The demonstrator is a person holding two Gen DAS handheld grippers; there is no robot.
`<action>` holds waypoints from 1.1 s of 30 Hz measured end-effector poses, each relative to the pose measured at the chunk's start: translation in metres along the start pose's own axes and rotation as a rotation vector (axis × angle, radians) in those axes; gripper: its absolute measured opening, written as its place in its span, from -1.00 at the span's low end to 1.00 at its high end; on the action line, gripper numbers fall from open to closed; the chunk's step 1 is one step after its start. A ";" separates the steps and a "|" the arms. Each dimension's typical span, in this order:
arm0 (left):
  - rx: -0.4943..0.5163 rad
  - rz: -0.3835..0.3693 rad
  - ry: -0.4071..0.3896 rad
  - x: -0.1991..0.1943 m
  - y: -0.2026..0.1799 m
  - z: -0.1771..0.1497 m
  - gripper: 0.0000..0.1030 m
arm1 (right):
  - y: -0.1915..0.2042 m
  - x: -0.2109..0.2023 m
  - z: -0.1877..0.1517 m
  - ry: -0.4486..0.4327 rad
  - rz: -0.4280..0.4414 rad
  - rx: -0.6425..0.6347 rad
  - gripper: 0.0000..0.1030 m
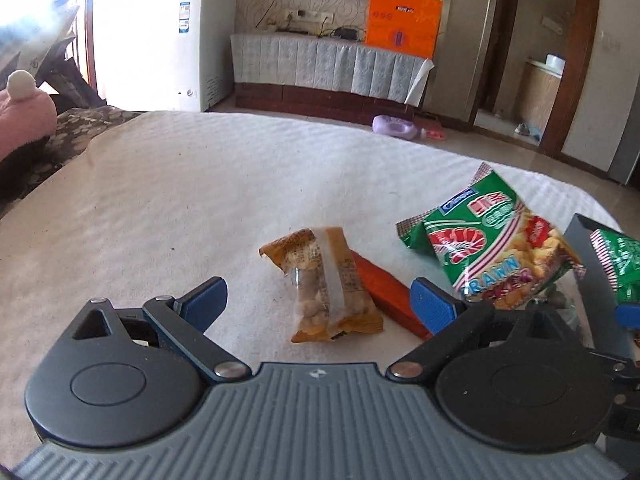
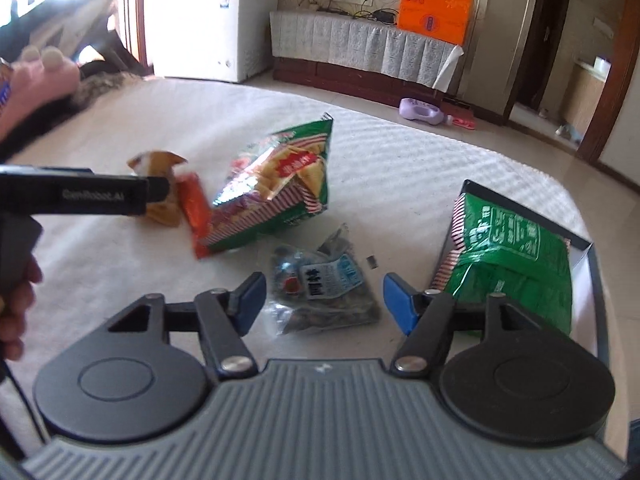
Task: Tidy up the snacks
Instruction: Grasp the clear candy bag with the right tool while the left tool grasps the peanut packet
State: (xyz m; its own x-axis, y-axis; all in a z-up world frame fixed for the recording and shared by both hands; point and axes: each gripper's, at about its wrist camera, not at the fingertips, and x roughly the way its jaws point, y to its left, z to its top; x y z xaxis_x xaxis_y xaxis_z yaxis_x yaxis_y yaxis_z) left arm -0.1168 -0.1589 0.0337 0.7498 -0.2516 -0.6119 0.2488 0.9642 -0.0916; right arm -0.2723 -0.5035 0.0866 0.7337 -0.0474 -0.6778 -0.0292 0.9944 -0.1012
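My left gripper (image 1: 320,300) is open around a tan nut packet (image 1: 326,286) lying on the white cloth, with an orange bar (image 1: 386,292) beside it. A green prawn cracker bag (image 1: 496,240) lies to the right. My right gripper (image 2: 324,298) is open over a clear blue-label packet (image 2: 324,284). A dark box (image 2: 592,264) at right holds another green bag (image 2: 508,264). The left gripper's body (image 2: 80,196) shows at left in the right wrist view, over the tan packet (image 2: 160,184) and orange bar (image 2: 196,208), next to the cracker bag (image 2: 276,188).
The white cloth table (image 1: 200,200) ends at a curved far edge. A pink stuffed item (image 1: 24,112) sits at far left. Beyond are a white freezer (image 1: 160,40), a low cabinet (image 1: 328,68) with an orange bag (image 1: 404,20), and a purple bottle (image 1: 394,125) on the floor.
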 end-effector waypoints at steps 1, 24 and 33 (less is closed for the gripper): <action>-0.001 0.001 0.009 0.003 0.001 0.000 0.94 | -0.001 0.004 0.001 0.006 0.010 -0.013 0.50; -0.064 -0.052 0.031 0.036 0.013 0.007 -0.02 | 0.000 0.023 0.010 0.095 0.153 0.052 -0.17; -0.137 -0.075 0.023 0.005 0.032 0.000 -0.07 | -0.007 -0.027 -0.003 0.012 0.176 0.148 -0.19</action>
State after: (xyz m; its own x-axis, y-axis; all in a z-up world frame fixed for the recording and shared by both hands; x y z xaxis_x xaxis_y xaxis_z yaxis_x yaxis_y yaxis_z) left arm -0.1050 -0.1289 0.0282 0.7178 -0.3225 -0.6171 0.2163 0.9457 -0.2426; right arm -0.2945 -0.5097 0.1035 0.7177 0.1275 -0.6846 -0.0552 0.9904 0.1265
